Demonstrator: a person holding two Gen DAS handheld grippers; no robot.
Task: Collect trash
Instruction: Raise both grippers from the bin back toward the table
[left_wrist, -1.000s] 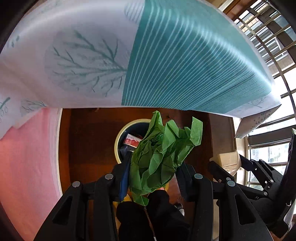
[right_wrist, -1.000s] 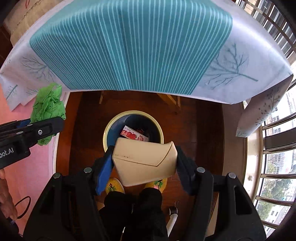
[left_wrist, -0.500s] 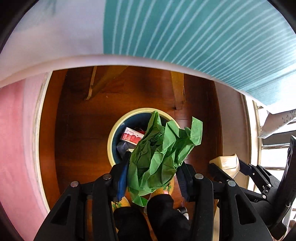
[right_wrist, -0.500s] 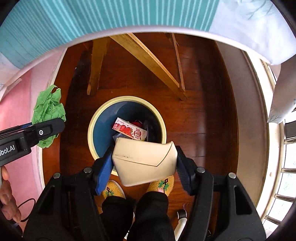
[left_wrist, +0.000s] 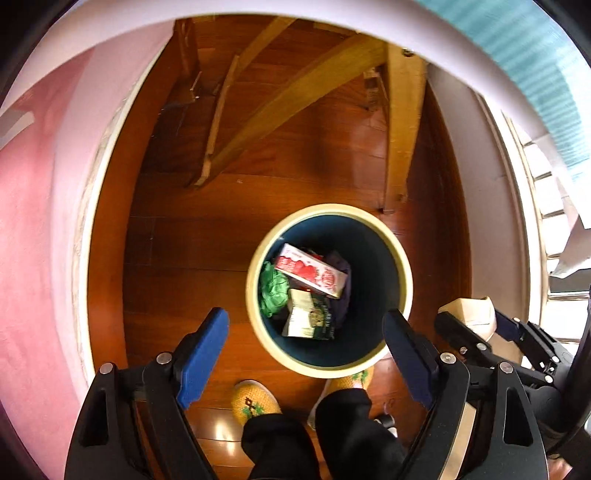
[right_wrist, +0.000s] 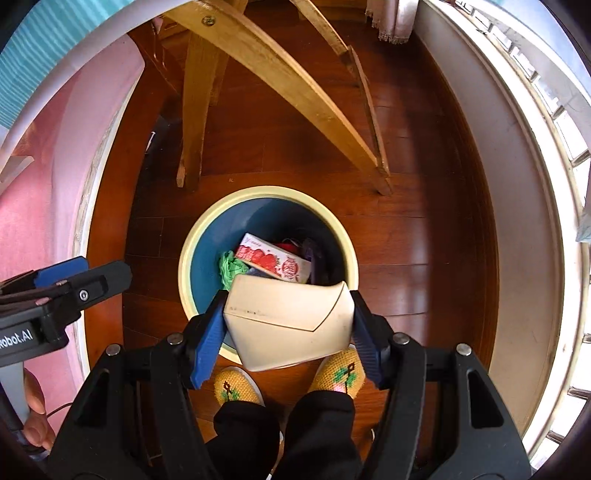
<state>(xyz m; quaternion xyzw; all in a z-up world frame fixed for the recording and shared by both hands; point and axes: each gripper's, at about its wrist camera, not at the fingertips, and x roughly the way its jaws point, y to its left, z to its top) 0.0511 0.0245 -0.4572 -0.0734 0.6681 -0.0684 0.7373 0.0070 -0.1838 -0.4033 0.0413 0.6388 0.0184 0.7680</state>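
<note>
A round bin (left_wrist: 402, 273) with a cream rim and blue inside stands on the wooden floor; it also shows in the right wrist view (right_wrist: 184, 258). Inside lie a red and white carton (left_wrist: 312, 271), the crumpled green paper (left_wrist: 273, 288) and a green and white box (left_wrist: 308, 319). My left gripper (left_wrist: 306, 350) is open and empty above the bin's near rim. My right gripper (right_wrist: 288, 325) is shut on a cream paper box (right_wrist: 288, 321), held over the bin's near rim. The box also shows in the left wrist view (left_wrist: 472, 312).
Wooden table legs (right_wrist: 280, 70) stand just beyond the bin, under the teal tablecloth (left_wrist: 535, 55). A pink rug (left_wrist: 33, 221) lies left. A window wall (right_wrist: 535, 184) runs along the right. The person's yellow slippers (right_wrist: 236, 387) stand just behind the bin.
My left gripper opened and the green paper dropped into the bin. Both grippers moved lower and closer to the bin. The right gripper still holds the cream box.
</note>
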